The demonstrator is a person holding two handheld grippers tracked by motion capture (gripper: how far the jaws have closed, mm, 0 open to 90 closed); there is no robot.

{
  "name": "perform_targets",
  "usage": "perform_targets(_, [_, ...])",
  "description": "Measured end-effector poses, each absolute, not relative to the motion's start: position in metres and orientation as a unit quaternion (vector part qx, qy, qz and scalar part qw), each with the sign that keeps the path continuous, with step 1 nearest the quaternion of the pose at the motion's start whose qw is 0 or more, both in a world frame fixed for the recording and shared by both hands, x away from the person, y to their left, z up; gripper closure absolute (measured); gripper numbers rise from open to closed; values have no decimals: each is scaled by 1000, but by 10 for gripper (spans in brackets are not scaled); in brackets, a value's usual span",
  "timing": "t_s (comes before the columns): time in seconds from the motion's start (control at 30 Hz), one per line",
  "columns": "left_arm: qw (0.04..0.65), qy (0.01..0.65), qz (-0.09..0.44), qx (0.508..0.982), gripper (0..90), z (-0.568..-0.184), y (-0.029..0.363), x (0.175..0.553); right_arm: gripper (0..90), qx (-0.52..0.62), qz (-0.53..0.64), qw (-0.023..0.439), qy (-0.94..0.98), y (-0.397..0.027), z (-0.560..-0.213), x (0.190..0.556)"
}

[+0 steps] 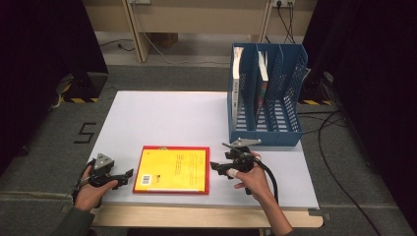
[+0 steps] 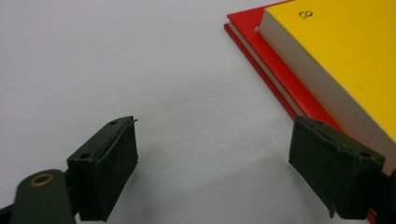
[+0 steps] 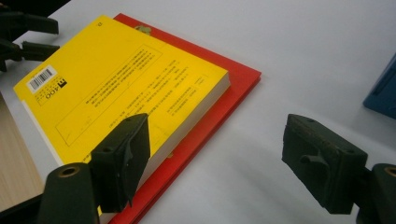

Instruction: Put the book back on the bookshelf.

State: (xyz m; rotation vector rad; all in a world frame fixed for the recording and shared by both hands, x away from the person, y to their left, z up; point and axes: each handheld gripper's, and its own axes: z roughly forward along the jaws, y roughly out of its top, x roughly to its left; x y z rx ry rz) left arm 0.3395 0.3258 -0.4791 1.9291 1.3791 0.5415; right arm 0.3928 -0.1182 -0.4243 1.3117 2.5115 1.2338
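A yellow book point(image 1: 171, 169) lies flat on top of a larger red book point(image 1: 206, 169) near the table's front edge. My left gripper point(image 1: 129, 176) rests on the table just left of the stack, open and empty, with the yellow book point(image 2: 345, 60) and the red book point(image 2: 280, 70) to the right of its jaws. My right gripper point(image 1: 215, 166) hovers at the stack's right edge, open with nothing between its jaws. From it, the yellow book point(image 3: 116, 84) shows its barcode, and the red book point(image 3: 233, 93) juts out beneath.
A blue three-slot file rack point(image 1: 265, 96) stands at the table's back right with books upright in its left and middle slots. Its blue corner point(image 3: 383, 93) sits close to my right gripper. The white table point(image 1: 162, 118) spreads behind the stack.
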Motion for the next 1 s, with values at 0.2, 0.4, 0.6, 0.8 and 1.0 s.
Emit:
perform_targets(0.2, [360, 524, 209, 743, 147, -473, 320, 335, 242, 418, 395, 20, 818, -112, -429, 391])
perform_targets(0.4, [361, 509, 199, 756, 147, -470, 310, 331, 242, 413, 391, 7, 823, -105, -436, 388])
perform_targets(0.6, [359, 504, 196, 761, 212, -468, 307, 329, 240, 410, 389, -8, 825, -100, -442, 387])
perform_targets(0.8, [362, 495, 184, 768, 371, -465, 304, 326, 241, 414, 387, -21, 824, -97, -445, 386])
perform_targets(1.0, [363, 480, 173, 779, 430, -463, 299, 324, 241, 408, 386, -24, 827, -95, -448, 387])
